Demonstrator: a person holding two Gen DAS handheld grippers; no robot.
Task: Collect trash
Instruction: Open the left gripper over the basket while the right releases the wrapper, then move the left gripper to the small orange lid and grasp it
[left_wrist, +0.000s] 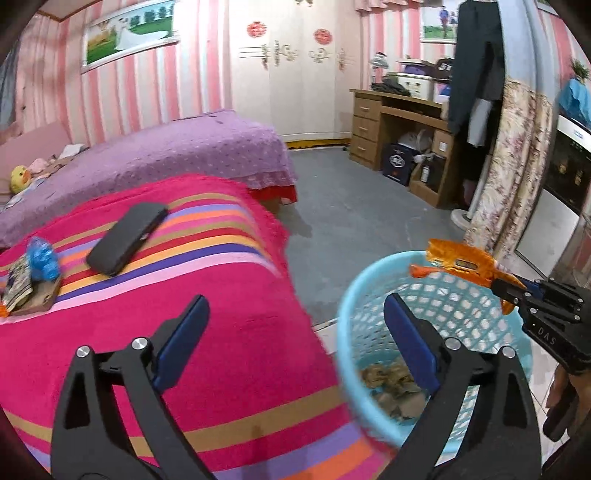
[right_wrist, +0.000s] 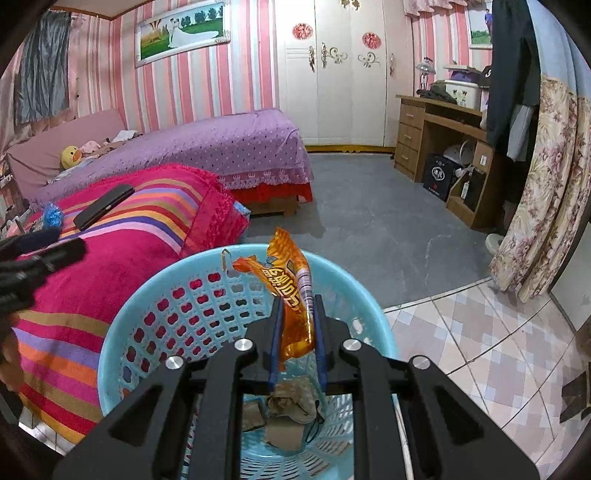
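Observation:
My right gripper (right_wrist: 297, 302) is shut on an orange snack wrapper (right_wrist: 286, 284) and holds it above the light blue mesh basket (right_wrist: 147, 295). Brown paper scraps (right_wrist: 291, 406) lie at the basket's bottom. In the left wrist view the wrapper (left_wrist: 458, 260) hangs over the basket's (left_wrist: 354, 295) far rim, held by the right gripper (left_wrist: 508, 291). My left gripper (left_wrist: 295, 321) is open and empty, over the edge of the striped pink blanket (left_wrist: 207, 354). A crumpled blue wrapper (left_wrist: 42, 256) and a printed packet (left_wrist: 18, 284) lie on the blanket at far left.
A black case (left_wrist: 125, 238) lies on the striped blanket. A purple bed (left_wrist: 177, 151) stands behind it. A wooden desk (left_wrist: 402, 129) and a floral curtain (left_wrist: 517, 166) are at the right. Grey floor (left_wrist: 354, 214) lies between; tiles (right_wrist: 480, 332) lie beside the basket.

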